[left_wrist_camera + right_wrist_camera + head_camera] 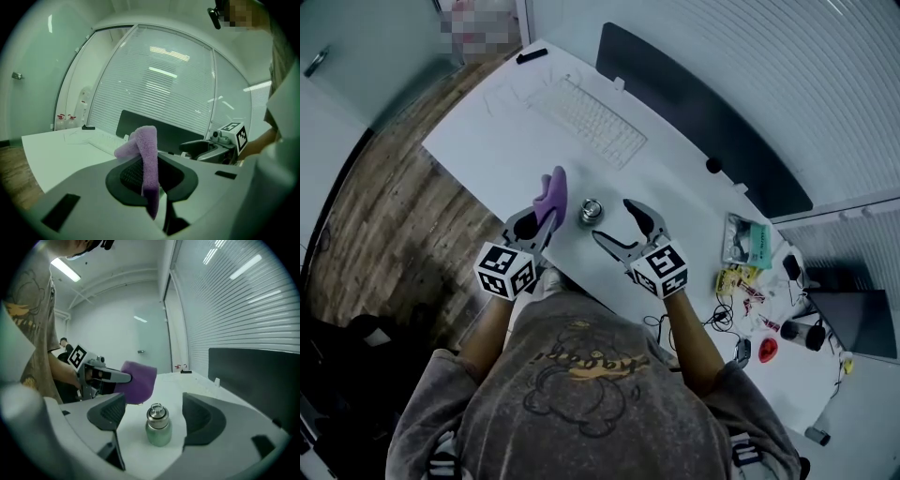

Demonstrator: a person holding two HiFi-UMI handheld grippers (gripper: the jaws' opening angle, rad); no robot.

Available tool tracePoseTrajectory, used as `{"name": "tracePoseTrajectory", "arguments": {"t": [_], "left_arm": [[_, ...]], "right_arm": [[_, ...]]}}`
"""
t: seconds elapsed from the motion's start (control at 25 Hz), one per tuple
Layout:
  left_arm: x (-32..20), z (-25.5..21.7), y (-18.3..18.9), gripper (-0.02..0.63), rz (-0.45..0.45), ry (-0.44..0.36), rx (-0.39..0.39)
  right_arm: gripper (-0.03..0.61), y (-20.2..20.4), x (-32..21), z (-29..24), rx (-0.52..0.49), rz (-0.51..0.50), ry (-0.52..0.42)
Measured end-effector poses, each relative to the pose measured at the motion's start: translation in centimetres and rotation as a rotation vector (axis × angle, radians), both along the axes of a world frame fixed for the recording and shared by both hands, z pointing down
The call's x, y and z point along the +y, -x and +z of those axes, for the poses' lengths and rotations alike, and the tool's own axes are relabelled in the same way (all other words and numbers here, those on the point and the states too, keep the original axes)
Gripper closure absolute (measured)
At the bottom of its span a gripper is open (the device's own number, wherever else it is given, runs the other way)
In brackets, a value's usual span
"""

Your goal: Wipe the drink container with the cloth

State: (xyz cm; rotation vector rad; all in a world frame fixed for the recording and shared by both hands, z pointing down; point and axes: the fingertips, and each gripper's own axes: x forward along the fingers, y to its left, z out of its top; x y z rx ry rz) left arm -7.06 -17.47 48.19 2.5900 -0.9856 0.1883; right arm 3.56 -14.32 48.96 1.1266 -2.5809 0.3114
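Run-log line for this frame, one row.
left gripper: shut on purple cloth | right gripper: open, fingers flank drink bottle, no contact | drink bottle: upright on white table | purple cloth: clear of drink bottle

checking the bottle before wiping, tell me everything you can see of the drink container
The drink container is a small pale green bottle with a shiny metal-looking cap and a ring loop on top. It stands upright on the white table, between the open jaws of the right gripper, touching neither. The purple cloth hangs beside it, apart.
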Motion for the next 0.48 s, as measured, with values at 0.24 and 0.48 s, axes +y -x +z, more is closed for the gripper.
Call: {"name": "tracePoseTrajectory", "arguments": {"t": [0.24,0.48], "left_arm": [[-0.2,0.9,0.6,0.561,-0.007,0.012,-0.011],[0.0,1.8,1.0,0.561,-0.022,0.032,-0.008]], "right_arm": [[0.232,1.9,-1.6,3.1,0.113,-0.169,0.023],[0.262,2.8,-2.4,6.4,0.201,-0.242,0.060]]}}
